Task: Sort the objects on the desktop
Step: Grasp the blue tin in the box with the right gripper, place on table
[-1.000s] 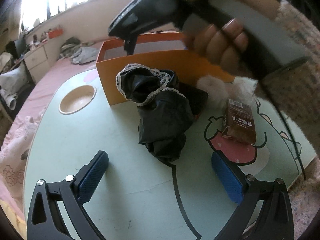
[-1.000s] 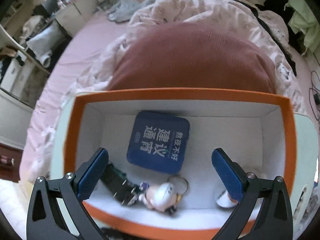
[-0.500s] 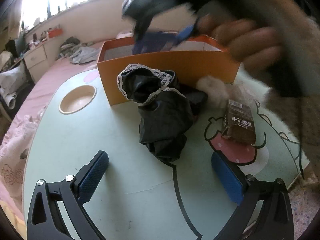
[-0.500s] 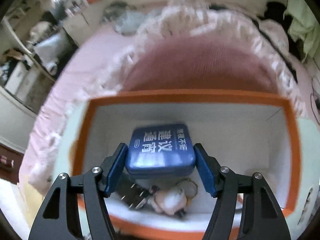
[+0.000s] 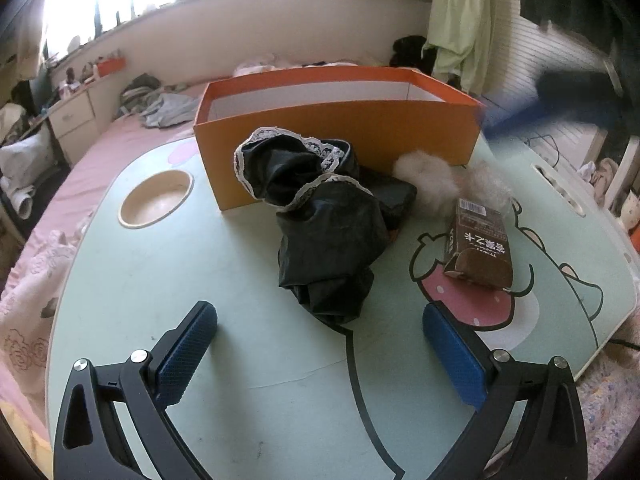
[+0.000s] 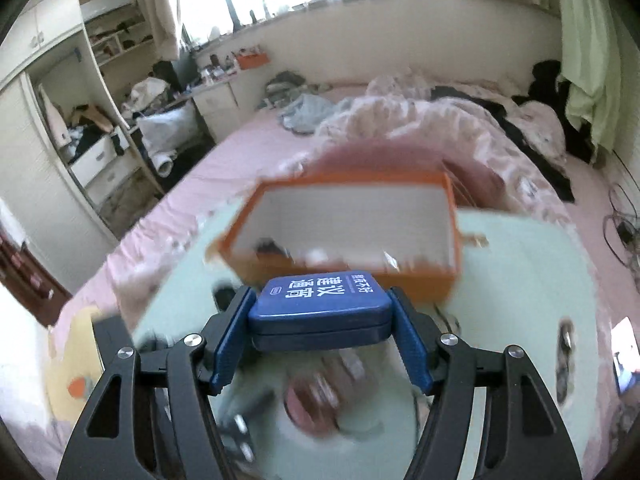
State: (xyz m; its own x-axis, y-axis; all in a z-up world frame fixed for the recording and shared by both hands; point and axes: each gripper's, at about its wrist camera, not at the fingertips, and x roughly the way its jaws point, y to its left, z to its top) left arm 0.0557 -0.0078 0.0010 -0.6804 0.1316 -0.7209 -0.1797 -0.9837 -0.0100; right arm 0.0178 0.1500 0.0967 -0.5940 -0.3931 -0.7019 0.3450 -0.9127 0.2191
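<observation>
Clamping a blue tin [image 6: 320,312] between both pads, the right hand-held gripper [image 6: 320,332] holds it in the air on the near side of the orange box [image 6: 420,280], above the pale green worktop [image 6: 520,280]. Its jaws closed in on the tin within the last second and now press its two short sides; white characters on the lid face up. The view below is blurred. From the left wrist, this hand-held gripper shows only as a dark and blue smear at the upper right.

The left hand-held gripper [image 5: 320,356] hangs with its jaws wide apart and nothing between them, low over the worktop [image 5: 160,280]. Ahead of it lies a crumpled black lace-trimmed garment [image 5: 328,232], touching the front wall of the orange box [image 5: 340,128]. A brown carton [image 5: 480,244] lies to the right on a strawberry print, with a pale fluffy item [image 5: 428,180] just behind it. A round recess [image 5: 156,198] sits to the left.
</observation>
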